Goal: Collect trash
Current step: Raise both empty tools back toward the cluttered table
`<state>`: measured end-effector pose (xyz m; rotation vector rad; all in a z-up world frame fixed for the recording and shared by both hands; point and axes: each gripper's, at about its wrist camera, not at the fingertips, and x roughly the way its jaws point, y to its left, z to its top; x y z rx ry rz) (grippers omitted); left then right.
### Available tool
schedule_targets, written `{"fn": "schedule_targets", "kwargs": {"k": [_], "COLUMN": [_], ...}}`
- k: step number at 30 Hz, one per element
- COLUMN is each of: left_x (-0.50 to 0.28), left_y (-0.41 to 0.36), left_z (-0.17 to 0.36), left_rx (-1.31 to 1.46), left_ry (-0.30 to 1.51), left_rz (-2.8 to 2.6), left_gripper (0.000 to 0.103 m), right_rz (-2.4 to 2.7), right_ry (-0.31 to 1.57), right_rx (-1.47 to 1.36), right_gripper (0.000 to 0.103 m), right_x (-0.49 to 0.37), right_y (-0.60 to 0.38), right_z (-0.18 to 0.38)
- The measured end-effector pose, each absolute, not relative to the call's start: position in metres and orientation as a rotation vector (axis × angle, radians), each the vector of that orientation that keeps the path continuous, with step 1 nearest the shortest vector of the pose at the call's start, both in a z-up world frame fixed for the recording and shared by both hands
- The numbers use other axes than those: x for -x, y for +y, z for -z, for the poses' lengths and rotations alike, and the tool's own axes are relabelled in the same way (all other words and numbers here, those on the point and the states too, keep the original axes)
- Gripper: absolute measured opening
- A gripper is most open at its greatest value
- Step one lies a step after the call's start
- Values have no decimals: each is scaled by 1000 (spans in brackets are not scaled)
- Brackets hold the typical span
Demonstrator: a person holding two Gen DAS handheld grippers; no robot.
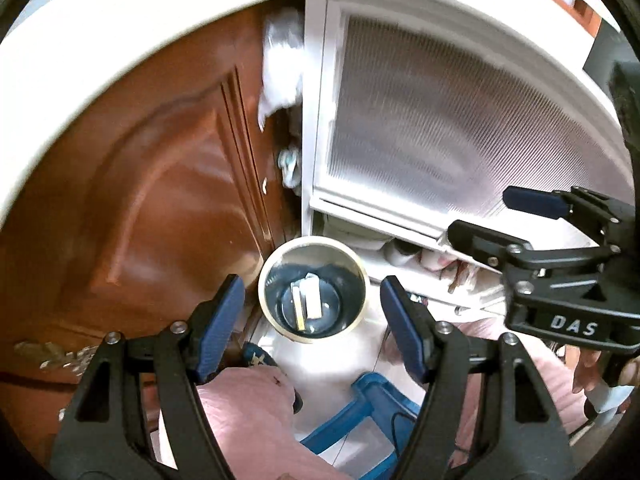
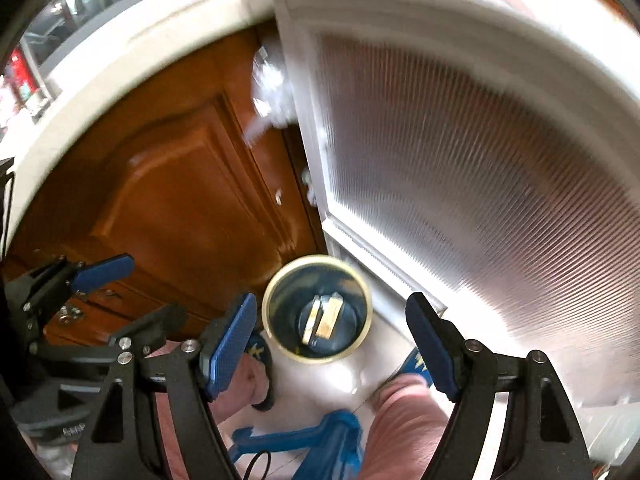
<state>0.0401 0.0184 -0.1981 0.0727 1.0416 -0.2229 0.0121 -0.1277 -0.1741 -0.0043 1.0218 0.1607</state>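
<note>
I am holding the left gripper (image 1: 312, 330) and right gripper (image 2: 332, 346) wide open and empty above the trash bin (image 1: 269, 280) containing flat packets (image 1: 307, 300).

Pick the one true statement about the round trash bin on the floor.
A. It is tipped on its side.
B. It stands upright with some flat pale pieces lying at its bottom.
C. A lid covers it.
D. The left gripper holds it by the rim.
B: the trash bin stands open-topped on the floor, pale flat pieces on its dark bottom, and the left gripper hangs open above it, touching nothing.
</note>
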Motion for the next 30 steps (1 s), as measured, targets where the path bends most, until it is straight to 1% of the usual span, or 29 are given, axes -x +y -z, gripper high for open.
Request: {"fn": "schedule_targets", "kwargs": {"k": [7, 11, 19, 22, 25, 30], "left_x": [-15, -1, -1, -8, -21, -52], "left_y": [25, 25, 32, 35, 35, 34], "left_z": [137, 97, 25, -4, -25, -45], "left_rx": [-30, -25, 48, 62, 53, -21], "left_ry": [922, 826, 744, 689, 649, 613], "left_rz": [233, 243, 286, 280, 275, 214], "left_gripper": [67, 67, 67, 67, 72, 72], "right_rz": [-168, -185, -193, -196, -199, -182], "right_ry": [872, 795, 566, 549, 554, 572], "right_rx": [-14, -30, 26, 48, 47, 47], "right_gripper": [78, 78, 78, 78, 78, 78], "right_x": [12, 19, 32, 26, 14, -21], "right_y": [-133, -137, -148, -152, -160, -178], "right_z": [108, 67, -23, -48, -60, -76]}}
